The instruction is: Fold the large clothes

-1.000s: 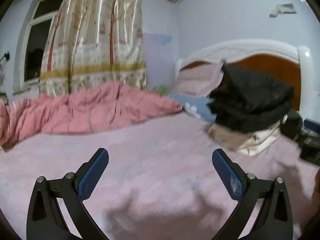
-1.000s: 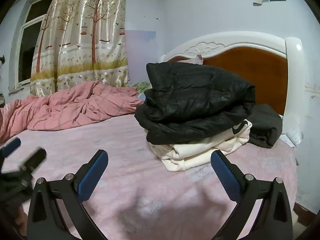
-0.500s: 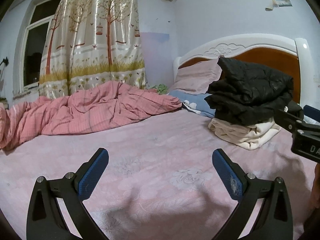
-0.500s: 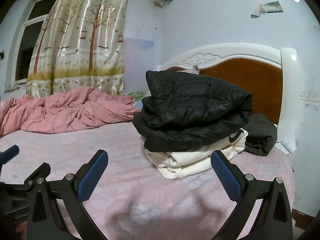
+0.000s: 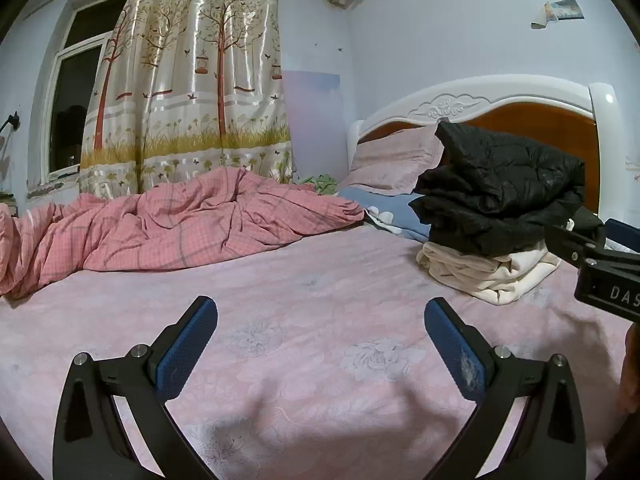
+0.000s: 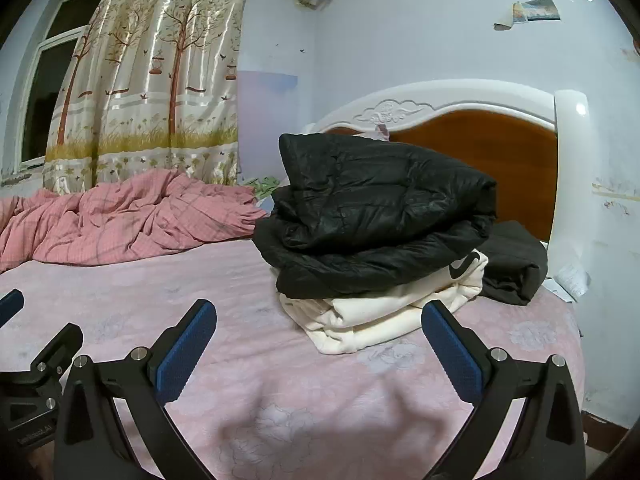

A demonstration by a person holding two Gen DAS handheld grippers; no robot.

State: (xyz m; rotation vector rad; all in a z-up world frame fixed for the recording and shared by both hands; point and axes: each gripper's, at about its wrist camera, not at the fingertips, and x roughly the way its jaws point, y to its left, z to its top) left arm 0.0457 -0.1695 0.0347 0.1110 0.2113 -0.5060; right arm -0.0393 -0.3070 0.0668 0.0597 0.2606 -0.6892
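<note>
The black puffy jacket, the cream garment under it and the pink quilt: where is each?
black jacket (image 6: 380, 200), right wrist view, its top fold.
cream garment (image 6: 384, 312), right wrist view, its front edge.
pink quilt (image 5: 192, 232), left wrist view, its rumpled middle.

Right tongs (image 6: 319, 322) wide apart, empty, above the pink bed sheet (image 6: 248, 280). Ahead: folded black jacket (image 6: 376, 216) stacked on a folded cream sweatshirt (image 6: 384, 312). Dark folded garment (image 6: 514, 262) just beside the stack, near the headboard (image 6: 480, 120). Left tongs (image 6: 24, 336) at left edge.
</note>
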